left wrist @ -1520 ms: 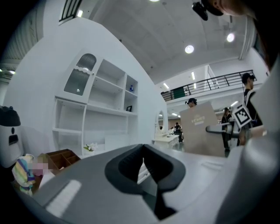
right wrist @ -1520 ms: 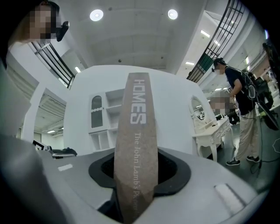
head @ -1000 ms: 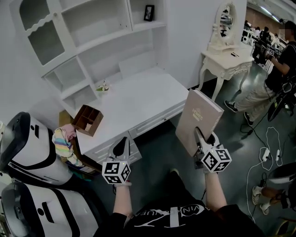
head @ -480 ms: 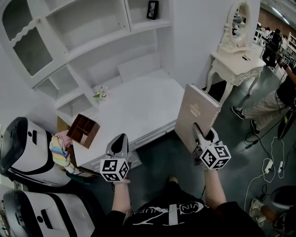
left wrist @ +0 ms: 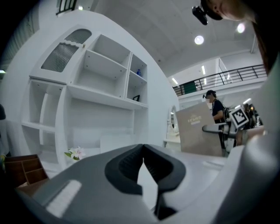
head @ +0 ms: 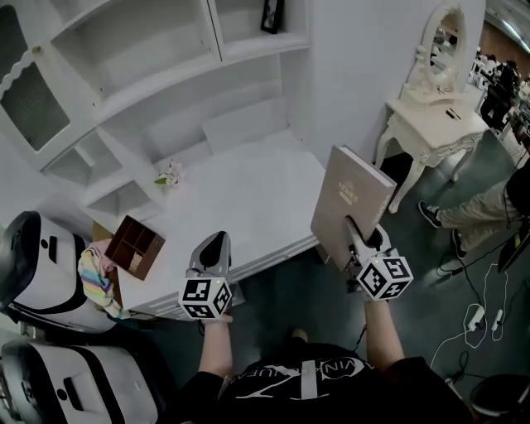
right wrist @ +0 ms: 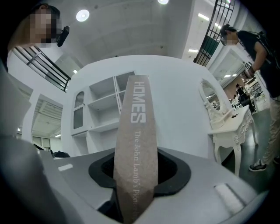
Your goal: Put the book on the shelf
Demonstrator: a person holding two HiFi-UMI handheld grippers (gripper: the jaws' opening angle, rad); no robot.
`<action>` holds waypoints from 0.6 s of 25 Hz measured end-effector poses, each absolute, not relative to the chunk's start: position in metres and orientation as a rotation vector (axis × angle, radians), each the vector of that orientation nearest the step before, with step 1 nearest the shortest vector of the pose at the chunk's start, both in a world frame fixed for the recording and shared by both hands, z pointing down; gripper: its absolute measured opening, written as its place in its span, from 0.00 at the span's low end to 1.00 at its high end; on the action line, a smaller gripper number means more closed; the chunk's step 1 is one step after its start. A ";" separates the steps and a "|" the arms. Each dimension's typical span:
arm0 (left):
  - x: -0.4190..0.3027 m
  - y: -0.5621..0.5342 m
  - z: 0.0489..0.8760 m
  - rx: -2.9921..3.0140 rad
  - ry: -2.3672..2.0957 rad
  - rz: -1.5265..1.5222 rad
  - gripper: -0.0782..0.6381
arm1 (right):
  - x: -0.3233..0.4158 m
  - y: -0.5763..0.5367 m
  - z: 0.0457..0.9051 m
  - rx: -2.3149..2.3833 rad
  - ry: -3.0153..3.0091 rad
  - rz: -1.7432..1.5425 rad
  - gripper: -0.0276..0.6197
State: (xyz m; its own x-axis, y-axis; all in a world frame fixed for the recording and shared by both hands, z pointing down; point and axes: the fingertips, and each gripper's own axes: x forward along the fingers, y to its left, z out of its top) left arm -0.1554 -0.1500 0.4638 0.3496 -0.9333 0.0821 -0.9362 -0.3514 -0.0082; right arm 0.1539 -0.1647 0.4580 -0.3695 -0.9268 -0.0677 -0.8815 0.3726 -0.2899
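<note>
The right gripper (head: 354, 236) is clamped on the tan hardcover book (head: 348, 195), held upright (spine facing that gripper's camera) by the white surface (head: 248, 195) below the white shelf unit (head: 157, 70). The left gripper (head: 215, 248) has its jaws together, empty.

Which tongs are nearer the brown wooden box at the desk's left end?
Left. In the head view the left tongs hang right of the wooden box; the right tongs, clamping the book, are farther right, beyond them.

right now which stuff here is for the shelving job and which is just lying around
For the job: book, right tongs gripping it, shelf.
Lying about: wooden box, flowers, picture frame, dressing table, striped cloth.
</note>
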 end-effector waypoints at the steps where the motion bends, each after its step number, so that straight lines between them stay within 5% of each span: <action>1: -0.151 -0.155 0.464 2.546 -1.765 0.118 0.11 | 0.157 -0.173 0.458 -1.612 2.417 -0.307 0.32; 15: -0.125 -0.208 0.463 2.574 -1.755 0.165 0.11 | 0.157 -0.233 0.449 -1.527 2.424 -0.293 0.32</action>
State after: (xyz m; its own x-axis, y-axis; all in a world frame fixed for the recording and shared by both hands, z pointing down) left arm -0.1247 -0.2075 0.4629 0.3613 -0.9271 0.0997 -0.9294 -0.3666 -0.0415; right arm 0.1570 -0.2332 0.4489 -0.4132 -0.9037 -0.1122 -0.8510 0.4271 -0.3056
